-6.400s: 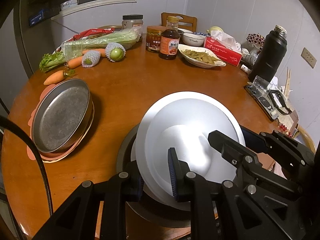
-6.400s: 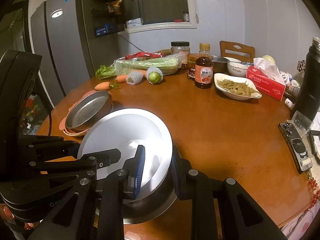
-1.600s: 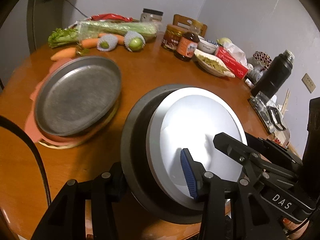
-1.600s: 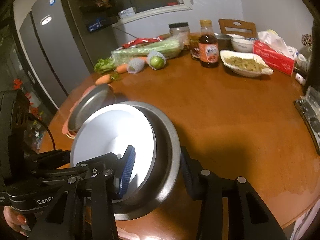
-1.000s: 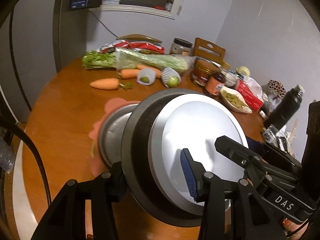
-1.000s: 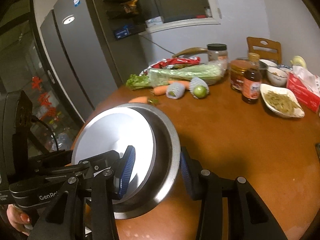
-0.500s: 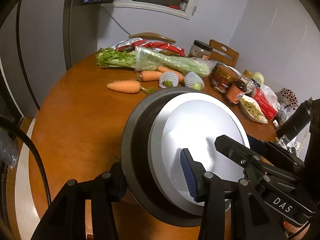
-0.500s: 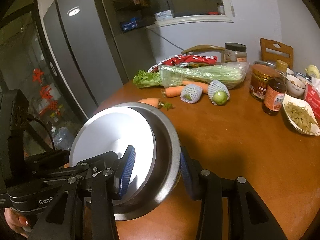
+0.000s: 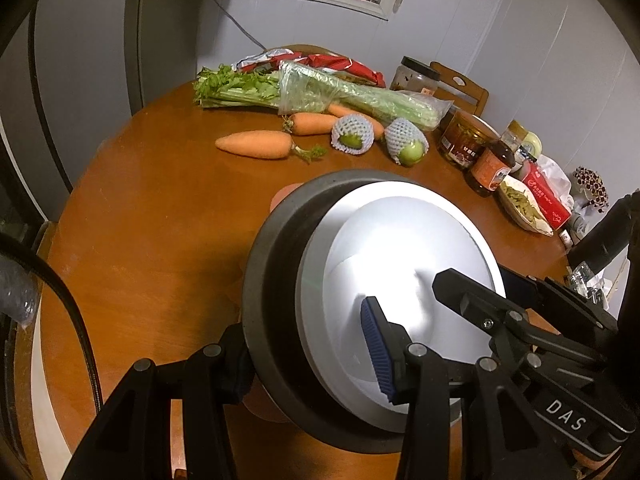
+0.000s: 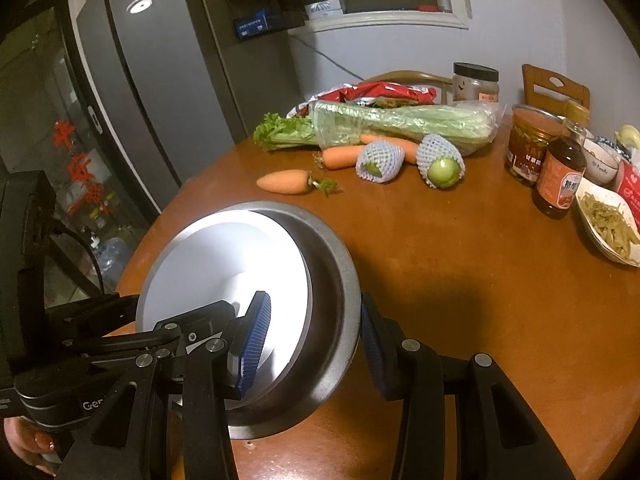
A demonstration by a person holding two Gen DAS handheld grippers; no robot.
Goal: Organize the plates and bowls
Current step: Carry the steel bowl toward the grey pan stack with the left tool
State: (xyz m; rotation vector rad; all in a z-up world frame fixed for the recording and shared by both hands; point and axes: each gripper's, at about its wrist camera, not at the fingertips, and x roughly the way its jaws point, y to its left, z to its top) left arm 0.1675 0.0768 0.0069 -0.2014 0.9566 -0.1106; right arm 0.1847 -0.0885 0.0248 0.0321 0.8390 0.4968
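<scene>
A grey metal pan (image 9: 272, 280) with white plates (image 9: 400, 264) stacked inside it is held from both sides. My left gripper (image 9: 308, 352) is shut on the pan's left rim, one blue pad inside on the plates and one finger outside. My right gripper (image 10: 312, 340) is shut on the pan's (image 10: 336, 280) right rim, one pad on the white plates (image 10: 224, 264) and one outside. The stack hangs over the left part of the round wooden table (image 9: 160, 216). A bit of pink mat (image 9: 284, 196) peeks out behind the pan.
At the back lie carrots (image 9: 256, 145), two net-wrapped fruits (image 9: 352, 136), bagged celery (image 9: 352, 92), jars and a sauce bottle (image 9: 490, 168). A dish of food (image 10: 612, 224), a red tissue box (image 9: 546, 192) and a black flask (image 9: 604, 236) stand to the right. A fridge (image 10: 152, 80) stands left.
Both grippers have carried the pan with the plates leftward across the table, over where the second metal pan on the pink mat stood. That pan is now hidden under the stack.
</scene>
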